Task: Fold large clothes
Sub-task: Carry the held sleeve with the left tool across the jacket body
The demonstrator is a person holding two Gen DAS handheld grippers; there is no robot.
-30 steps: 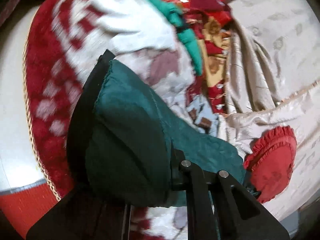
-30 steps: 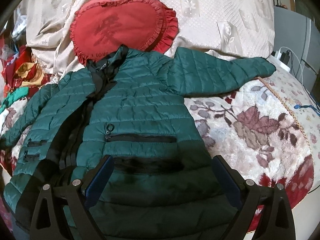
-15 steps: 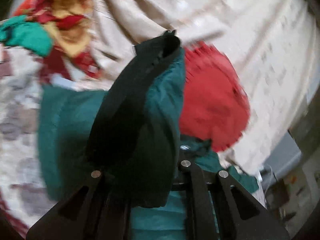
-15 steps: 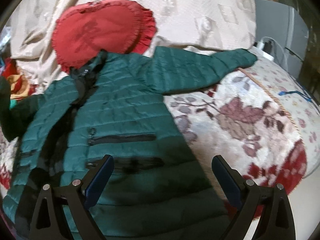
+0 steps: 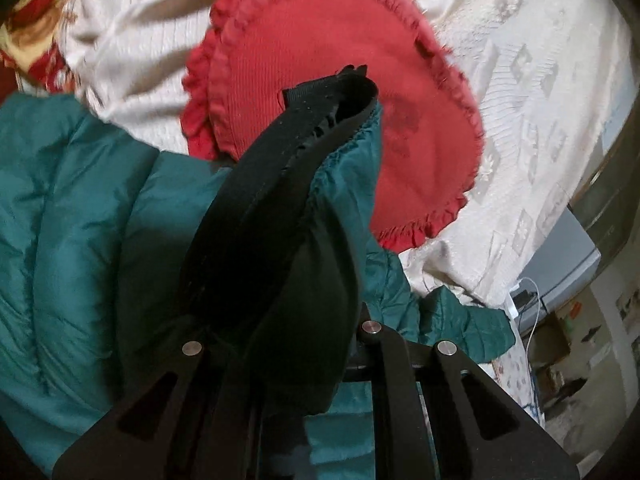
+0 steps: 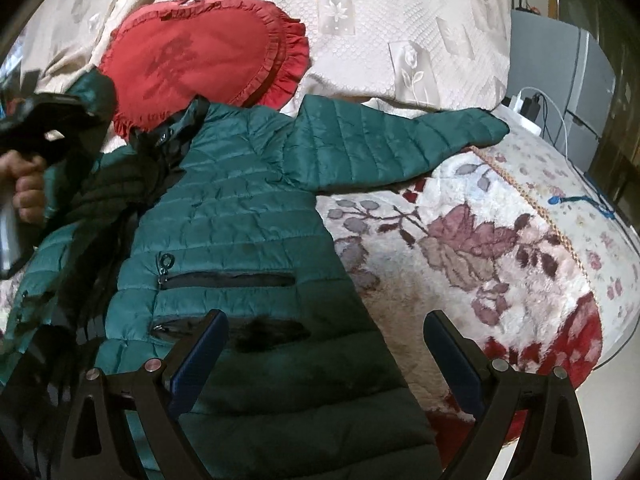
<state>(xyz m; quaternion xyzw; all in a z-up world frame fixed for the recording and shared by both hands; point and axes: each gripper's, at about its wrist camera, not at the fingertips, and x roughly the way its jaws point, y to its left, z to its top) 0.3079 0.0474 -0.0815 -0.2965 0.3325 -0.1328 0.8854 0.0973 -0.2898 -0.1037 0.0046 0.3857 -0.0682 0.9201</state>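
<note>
Left wrist view: the left tongs [image 5: 280, 344] are clamped on the black-trimmed cuff of the green jacket's sleeve [image 5: 304, 184], lifted above the jacket body, with the red heart cushion [image 5: 340, 80] behind.

Right wrist view: the right tongs [image 6: 324, 356] are spread wide, holding nothing, over the hem of the green jacket [image 6: 240, 216], which lies face up on the floral blanket [image 6: 480, 240] covering the bed, its other sleeve stretched out to the right.
</note>
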